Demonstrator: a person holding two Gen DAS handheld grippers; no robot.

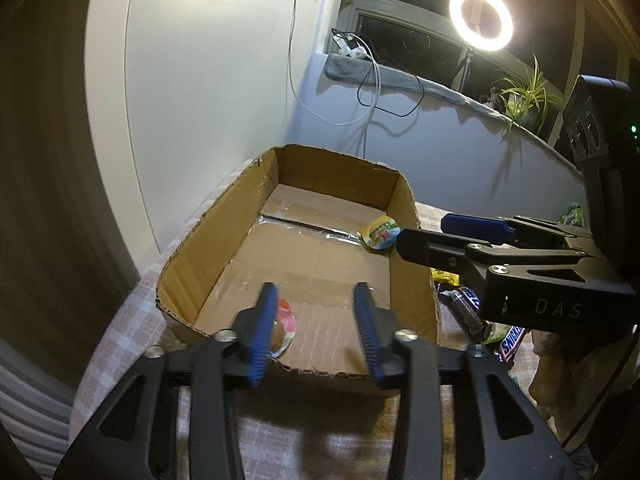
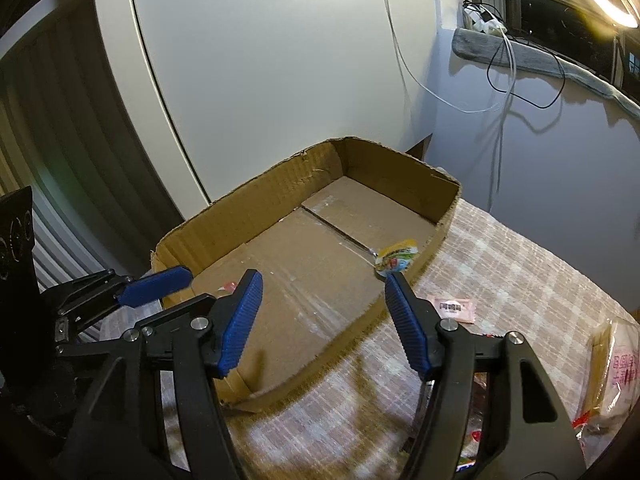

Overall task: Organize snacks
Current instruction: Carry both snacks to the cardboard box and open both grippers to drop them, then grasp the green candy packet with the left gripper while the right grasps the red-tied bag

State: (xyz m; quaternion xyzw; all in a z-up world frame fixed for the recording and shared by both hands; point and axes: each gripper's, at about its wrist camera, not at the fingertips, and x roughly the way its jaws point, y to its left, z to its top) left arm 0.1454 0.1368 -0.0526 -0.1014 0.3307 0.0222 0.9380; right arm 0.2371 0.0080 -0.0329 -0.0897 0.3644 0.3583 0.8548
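A shallow open cardboard box (image 1: 224, 220) (image 2: 248, 216) sits on the checked tablecloth. A yellow-green jelly cup (image 1: 380, 233) (image 2: 396, 258) lies inside against its right wall. An orange-pink jelly cup (image 1: 285, 326) lies at the box's near left corner, partly hidden by my left finger; a sliver of it shows in the right wrist view (image 2: 227, 286). My left gripper (image 1: 316, 328) is open and empty above the box's near edge. My right gripper (image 2: 324, 320) is open and empty over the box's right wall, and shows in the left wrist view (image 1: 432, 236).
Snickers bars (image 1: 512, 340) and other wrapped snacks (image 1: 466, 306) lie right of the box. A pink sachet (image 2: 454, 308) and a clear packet of snacks (image 2: 612, 376) lie on the cloth (image 2: 500, 264). A wall, hanging cables and a ring light (image 1: 480, 18) stand behind.
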